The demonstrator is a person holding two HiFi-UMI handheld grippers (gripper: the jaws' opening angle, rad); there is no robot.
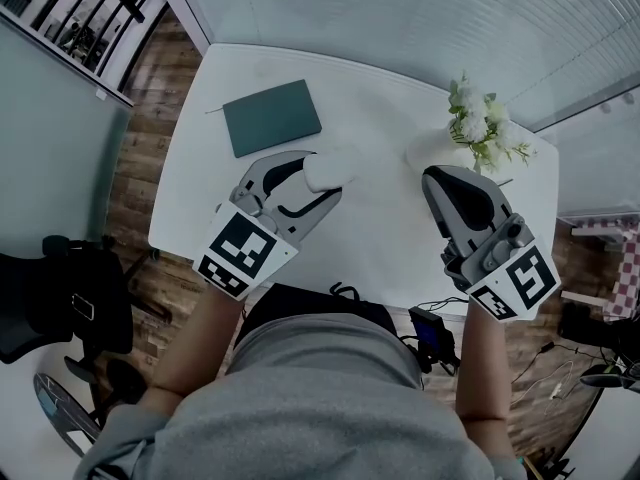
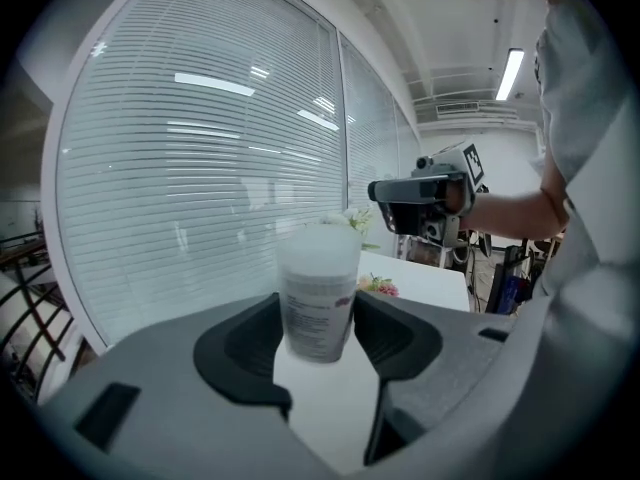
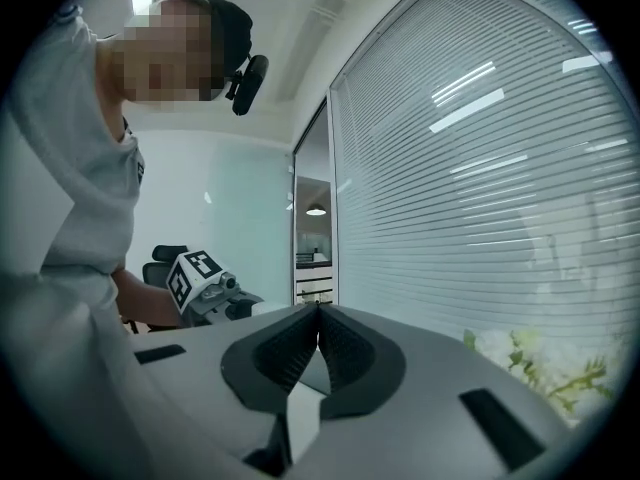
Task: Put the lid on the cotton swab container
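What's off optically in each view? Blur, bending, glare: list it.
Head view: dim, bluish; the white container nearly melts into the white table. Left gripper view: black corners, blinds bowed, container soft. Right gripper view: same bowing, lamp reflections streak the blinds.

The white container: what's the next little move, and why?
Probably opening the right gripper: its jaws are together on nothing, so it can't take a lid, while the left gripper grips the container. No loose lid shows on the table; it may already be on.
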